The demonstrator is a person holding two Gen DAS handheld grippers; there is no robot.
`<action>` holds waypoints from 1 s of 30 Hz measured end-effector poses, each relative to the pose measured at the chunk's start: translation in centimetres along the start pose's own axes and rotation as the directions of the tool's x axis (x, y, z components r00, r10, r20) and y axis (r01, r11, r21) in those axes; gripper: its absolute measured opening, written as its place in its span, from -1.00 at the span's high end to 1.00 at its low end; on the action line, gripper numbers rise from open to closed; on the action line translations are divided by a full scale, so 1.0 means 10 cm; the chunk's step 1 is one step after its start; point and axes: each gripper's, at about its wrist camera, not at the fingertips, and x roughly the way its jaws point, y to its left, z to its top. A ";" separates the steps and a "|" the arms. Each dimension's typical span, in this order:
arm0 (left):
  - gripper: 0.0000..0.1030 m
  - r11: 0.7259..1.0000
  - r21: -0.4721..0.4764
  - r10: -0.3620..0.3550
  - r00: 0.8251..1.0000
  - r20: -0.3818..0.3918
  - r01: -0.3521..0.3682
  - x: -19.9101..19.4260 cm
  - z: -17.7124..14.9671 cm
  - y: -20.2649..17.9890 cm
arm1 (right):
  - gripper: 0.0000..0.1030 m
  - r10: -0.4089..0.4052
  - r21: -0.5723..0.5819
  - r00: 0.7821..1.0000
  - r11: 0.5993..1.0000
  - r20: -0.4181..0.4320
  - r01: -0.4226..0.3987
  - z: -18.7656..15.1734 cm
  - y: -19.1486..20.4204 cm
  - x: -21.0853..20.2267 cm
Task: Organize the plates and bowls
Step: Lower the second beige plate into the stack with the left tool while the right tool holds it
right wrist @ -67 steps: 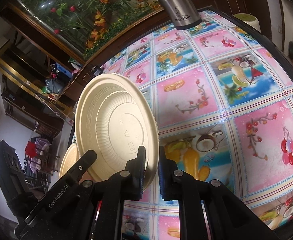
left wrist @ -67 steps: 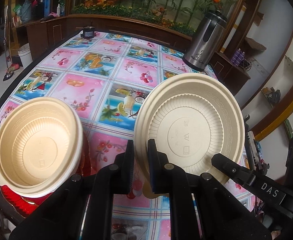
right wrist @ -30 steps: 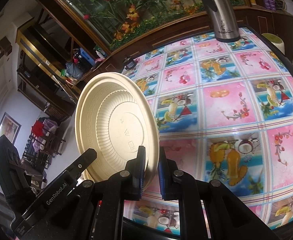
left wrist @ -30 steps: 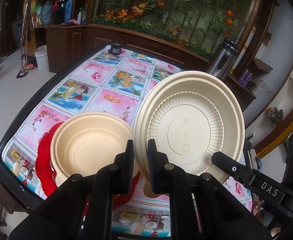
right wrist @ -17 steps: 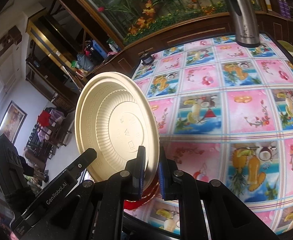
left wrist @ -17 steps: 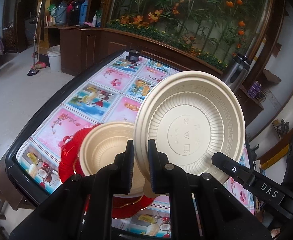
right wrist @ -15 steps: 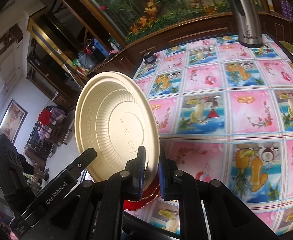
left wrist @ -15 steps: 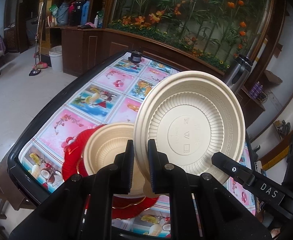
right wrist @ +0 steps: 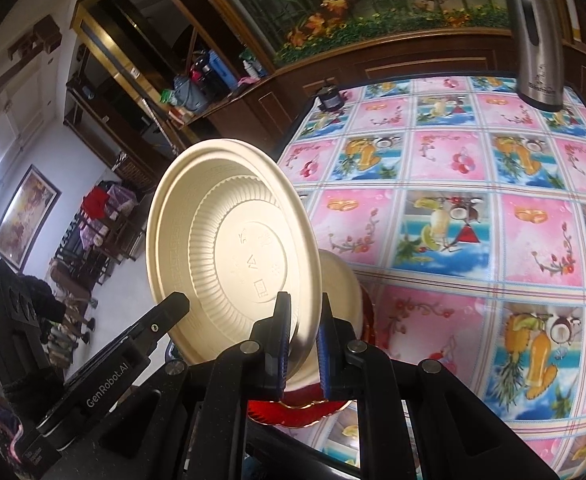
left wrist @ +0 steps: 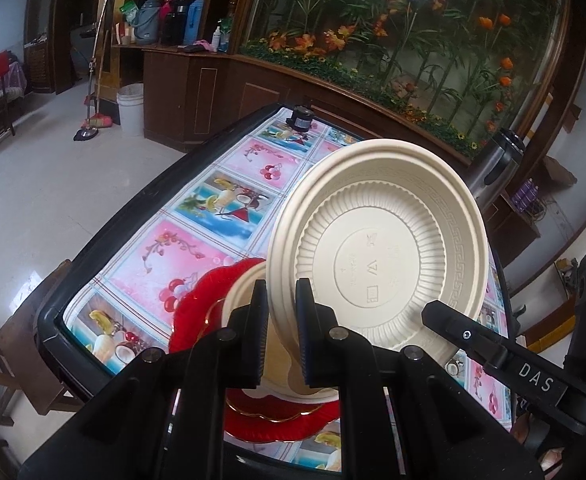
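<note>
Both grippers, left gripper [left wrist: 280,320] and right gripper [right wrist: 301,340], are clamped on opposite rim edges of our beige plate [left wrist: 377,256], held tilted above the bowl [right wrist: 339,280] on the red plate [left wrist: 201,308]. It looks light, thin, slightly flexible; we judge the rim the sensible hold.
</note>
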 end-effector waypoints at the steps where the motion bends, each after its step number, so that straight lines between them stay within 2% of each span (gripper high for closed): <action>1: 0.78 1.000 -0.004 0.002 1.000 -0.003 -0.002 0.00 0.01 0.02 | 0.78 -0.003 -0.010 1.000 1.000 -0.004 0.003 0.01 0.04 0.02; 8: 0.77 1.000 -0.026 0.016 0.999 -0.035 -0.017 0.07 -0.05 0.17 | 0.77 -0.002 -0.043 0.999 0.999 -0.035 0.001 0.01 0.19 0.14; 19: 0.76 1.000 -0.006 0.024 0.995 -0.100 -0.025 0.16 -0.25 0.20 | 0.77 -0.006 -0.022 0.993 1.000 -0.116 0.004 -0.16 0.04 0.33; 30: 0.76 0.999 0.011 0.031 0.993 -0.116 -0.030 0.15 -0.30 0.19 | 0.77 -0.002 -0.009 0.989 1.000 -0.146 0.001 -0.21 -0.02 0.35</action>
